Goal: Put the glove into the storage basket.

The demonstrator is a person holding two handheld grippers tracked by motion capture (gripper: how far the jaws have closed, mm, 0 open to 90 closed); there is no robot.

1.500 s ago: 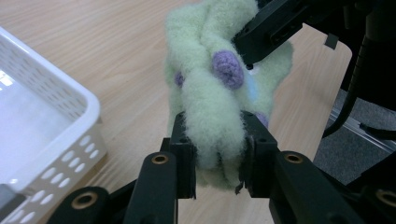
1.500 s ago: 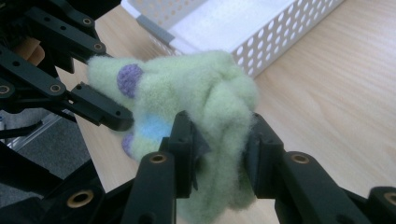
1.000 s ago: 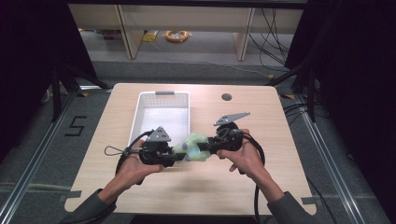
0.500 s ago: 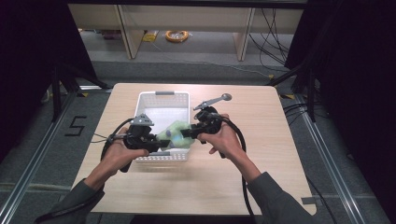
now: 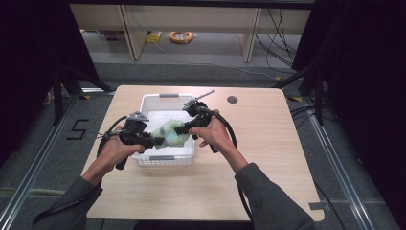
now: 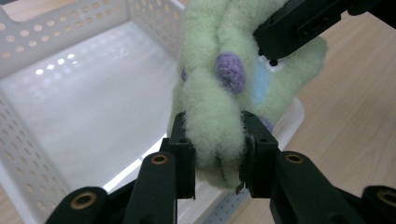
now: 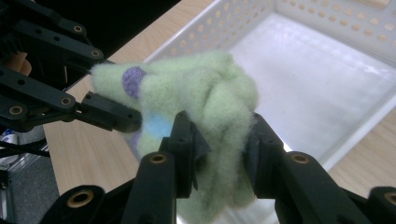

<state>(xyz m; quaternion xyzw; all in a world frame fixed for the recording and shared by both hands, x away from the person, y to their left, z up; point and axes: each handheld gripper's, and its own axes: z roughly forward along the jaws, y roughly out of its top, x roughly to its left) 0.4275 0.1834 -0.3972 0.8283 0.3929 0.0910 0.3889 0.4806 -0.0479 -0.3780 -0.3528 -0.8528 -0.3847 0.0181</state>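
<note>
Person: two forearms in grey-green sleeves come in from the near edge of the desk (image 5: pixel 268 158), each hand holding a black gripper.
Left gripper (image 5: pixel 155 141): held at the near left corner of the basket, pointing right toward the other gripper. In the left gripper view its fingers (image 6: pixel 182 140) are clamped on a fold of the soft toy, the fleece bulging between them.
Right gripper (image 5: pixel 179 129): held above the right side of the basket, pointing left and toward the near edge. In the right gripper view its fingers (image 7: pixel 184 140) are clamped on another bunch of the same toy, pressing in from both sides.
Soft toy (image 5: pixel 171 133): pale green fleece with purple spots and a light blue patch, stretched between the two grippers. It hangs in the air above the near half of the basket, not touching the basket floor.
Basket (image 5: pixel 165 160): white plastic, rectangular, with perforated walls, standing on the left half of the desk. Its floor is bare in both gripper views.
Desk: light wood, with a small round dark hole (image 5: pixel 232 99) near the far edge, right of the basket.
Floor beyond: grey, with wooden shelf legs, a coil of orange cable (image 5: pixel 181 36) and loose black cables far right.
</note>
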